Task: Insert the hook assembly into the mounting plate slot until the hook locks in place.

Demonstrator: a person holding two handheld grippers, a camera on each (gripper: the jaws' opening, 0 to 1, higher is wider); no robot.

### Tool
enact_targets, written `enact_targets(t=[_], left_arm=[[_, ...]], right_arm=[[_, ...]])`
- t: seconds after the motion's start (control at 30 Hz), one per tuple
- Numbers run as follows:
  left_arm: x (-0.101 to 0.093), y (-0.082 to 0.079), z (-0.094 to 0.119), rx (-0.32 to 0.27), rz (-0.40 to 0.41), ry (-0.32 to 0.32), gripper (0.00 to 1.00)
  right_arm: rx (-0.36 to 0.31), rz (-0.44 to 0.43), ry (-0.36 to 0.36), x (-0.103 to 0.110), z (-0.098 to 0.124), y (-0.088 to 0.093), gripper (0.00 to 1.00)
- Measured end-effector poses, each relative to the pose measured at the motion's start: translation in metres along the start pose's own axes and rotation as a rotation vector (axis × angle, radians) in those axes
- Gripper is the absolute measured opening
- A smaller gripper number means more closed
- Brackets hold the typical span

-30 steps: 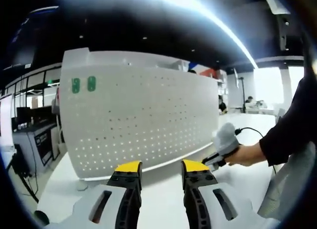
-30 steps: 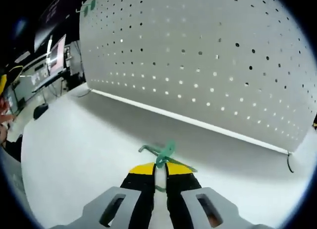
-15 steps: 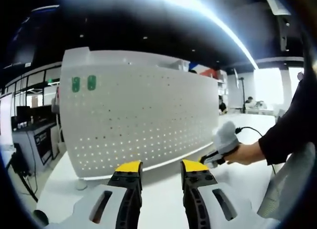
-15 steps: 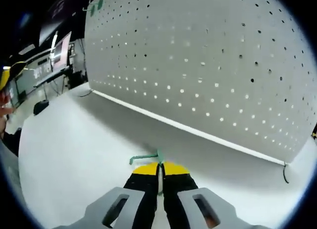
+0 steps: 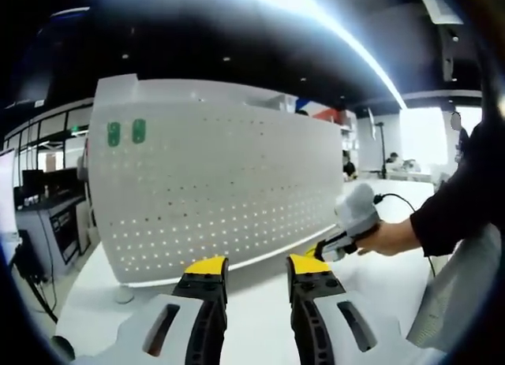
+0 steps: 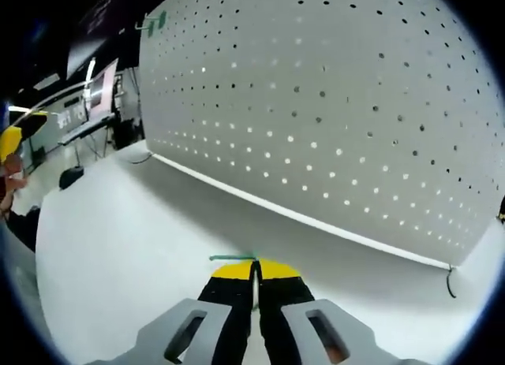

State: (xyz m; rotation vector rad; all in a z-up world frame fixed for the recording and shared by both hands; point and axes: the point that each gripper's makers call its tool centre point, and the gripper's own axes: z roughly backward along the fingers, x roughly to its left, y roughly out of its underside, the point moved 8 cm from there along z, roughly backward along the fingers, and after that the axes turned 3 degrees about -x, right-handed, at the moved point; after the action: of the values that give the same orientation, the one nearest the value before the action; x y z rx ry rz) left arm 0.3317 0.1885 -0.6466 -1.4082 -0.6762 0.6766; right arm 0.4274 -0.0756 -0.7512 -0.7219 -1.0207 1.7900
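Office space stretches behind the work area, dim overhead with one long ceiling light [image 5: 331,22] running toward bright windows on the far right. Desks and dark monitors [image 6: 99,93] stand off to the left, beyond the edge of the white counter [image 6: 118,247].

On the counter stands a tall white pegboard [image 5: 221,199], upright and dotted with rows of small holes; it blocks most of what lies behind it. Two green hooks [image 5: 126,132] already sit side by side in its upper left corner. A thin dark cable [image 6: 450,282] curls on the counter at the board's right end.

In the left gripper view, the left gripper [image 5: 254,272] hangs low over the near counter, its yellow-tipped jaws spread apart with nothing between them. To its right a person's hand [image 5: 387,237], coming out of a dark sleeve [image 5: 458,199], holds the right gripper [image 5: 316,251], which points toward the foot of the pegboard.

In the right gripper view, that gripper's jaws are pressed together on a small green hook [image 6: 233,258], of which a thin bar shows, poking out left just past the tips. It is held above the counter, near the board's lower edge but not touching it.
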Motion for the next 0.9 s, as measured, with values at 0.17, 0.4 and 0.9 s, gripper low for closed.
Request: enact_targets(t=[0.17,0.4,0.9], left_arm=[[-0.002,0.000,-0.001,0.001,-0.009,0.011,0.30],[-0.007,0.000,-0.003,0.005,-0.022,0.033,0.30],[-0.026,0.009,-0.036,0.047,-0.114,0.173,0.28]], right_arm=[[0.008,-0.053,-0.014,-0.001,0.006,-0.003,0.00],[0.013,-0.087,-0.033,0.001,0.013,-0.009,0.00],[0.011,-0.100,-0.096,0.017,0.027,-0.026,0.00]])
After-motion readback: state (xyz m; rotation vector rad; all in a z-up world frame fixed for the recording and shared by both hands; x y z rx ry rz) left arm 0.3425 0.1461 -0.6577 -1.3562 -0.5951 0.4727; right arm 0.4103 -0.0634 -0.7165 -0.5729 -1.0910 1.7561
